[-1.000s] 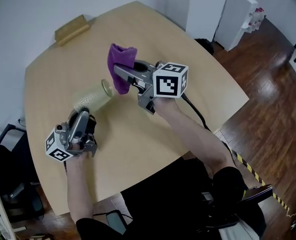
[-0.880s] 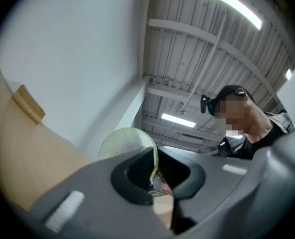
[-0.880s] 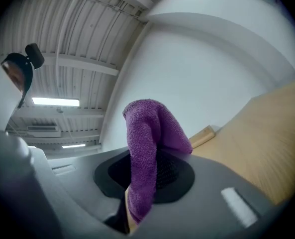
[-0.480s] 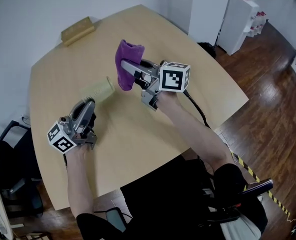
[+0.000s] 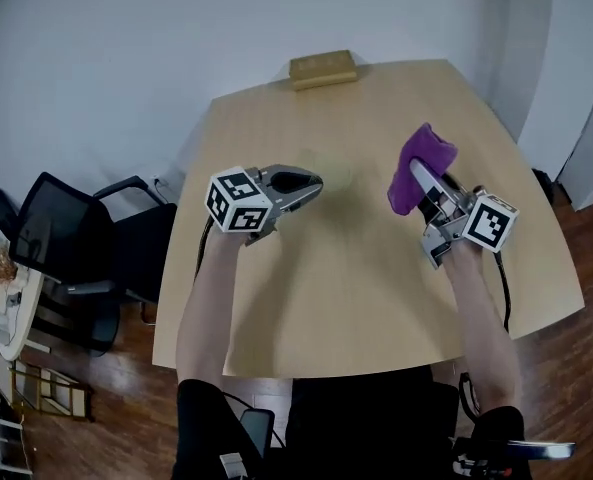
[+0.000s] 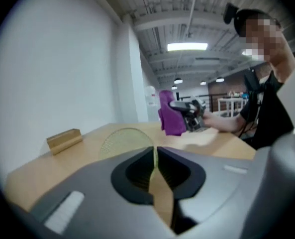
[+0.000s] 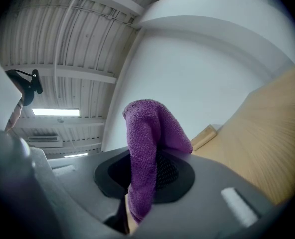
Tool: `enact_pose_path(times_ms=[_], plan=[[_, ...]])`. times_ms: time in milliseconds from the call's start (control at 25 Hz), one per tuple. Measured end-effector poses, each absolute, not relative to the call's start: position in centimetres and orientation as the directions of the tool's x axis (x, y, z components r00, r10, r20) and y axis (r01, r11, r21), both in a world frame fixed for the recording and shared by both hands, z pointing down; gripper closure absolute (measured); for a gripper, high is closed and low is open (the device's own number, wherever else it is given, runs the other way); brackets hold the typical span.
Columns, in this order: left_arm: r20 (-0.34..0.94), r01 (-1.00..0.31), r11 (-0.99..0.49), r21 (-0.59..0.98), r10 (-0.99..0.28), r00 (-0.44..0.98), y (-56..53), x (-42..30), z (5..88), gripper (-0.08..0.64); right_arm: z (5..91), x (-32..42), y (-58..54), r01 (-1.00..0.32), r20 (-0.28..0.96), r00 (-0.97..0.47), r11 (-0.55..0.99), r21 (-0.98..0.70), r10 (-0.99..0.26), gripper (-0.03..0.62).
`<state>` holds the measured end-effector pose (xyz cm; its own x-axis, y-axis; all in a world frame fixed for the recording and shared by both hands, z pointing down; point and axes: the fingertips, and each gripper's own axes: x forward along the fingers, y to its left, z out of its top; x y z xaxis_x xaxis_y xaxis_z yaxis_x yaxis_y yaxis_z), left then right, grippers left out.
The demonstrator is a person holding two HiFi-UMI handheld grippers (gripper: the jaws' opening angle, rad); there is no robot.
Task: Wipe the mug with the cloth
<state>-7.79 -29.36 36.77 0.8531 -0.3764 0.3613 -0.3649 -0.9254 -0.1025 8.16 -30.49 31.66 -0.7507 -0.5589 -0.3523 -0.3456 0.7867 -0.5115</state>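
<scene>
A clear yellow-green textured mug (image 5: pixel 334 175) is held over the table (image 5: pixel 356 288). My left gripper (image 5: pixel 311 183) is shut on its thin wall, which shows pinched between the jaws in the left gripper view, where the mug (image 6: pixel 123 139) lies just ahead. My right gripper (image 5: pixel 423 178) is raised to the right of the mug and shut on a purple cloth (image 5: pixel 418 163). The cloth (image 7: pixel 149 138) stands up from between the jaws and folds over at the top. A gap separates cloth and mug.
A small wooden block (image 5: pixel 322 69) lies at the table's far edge, and the block (image 6: pixel 64 139) also shows in the left gripper view. A black office chair (image 5: pixel 71 243) stands left of the table, by a white wall.
My left gripper has swung round with the mug and now points sideways toward the cloth. The right gripper has kept the cloth up. The head view has shifted a lot.
</scene>
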Motion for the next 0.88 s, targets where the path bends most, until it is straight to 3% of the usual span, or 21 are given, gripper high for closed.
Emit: enact_pose_path(times_ms=[160, 320, 480, 880], plan=[[0.616, -0.344, -0.925, -0.162, -0.367, 0.697, -33.2, -8.5, 38.6, 0.514, 31.7, 7.8, -30.5, -0.329, -0.362, -0.753, 0.791, -0.516, -0.55, 0.535], [0.74, -0.307, -0.94, -0.147, -0.311, 0.597, -35.3, -7.6, 40.5, 0.514, 31.8, 7.8, -30.4, -0.328, -0.358, -0.755, 0.789, -0.52, -0.549, 0.535], [0.799, -0.283, -0.954, -0.104, -0.249, 0.547, -36.2, -7.0, 42.4, 0.514, 31.4, 7.4, -30.1, -0.328, -0.359, -0.759, 0.796, -0.508, -0.542, 0.535], [0.867, -0.22, -0.953, -0.209, -0.285, 0.408, -38.3, -5.8, 41.3, 0.469, 30.8, 7.7, -30.1, -0.343, -0.36, -0.755, 0.797, -0.497, -0.549, 0.535]])
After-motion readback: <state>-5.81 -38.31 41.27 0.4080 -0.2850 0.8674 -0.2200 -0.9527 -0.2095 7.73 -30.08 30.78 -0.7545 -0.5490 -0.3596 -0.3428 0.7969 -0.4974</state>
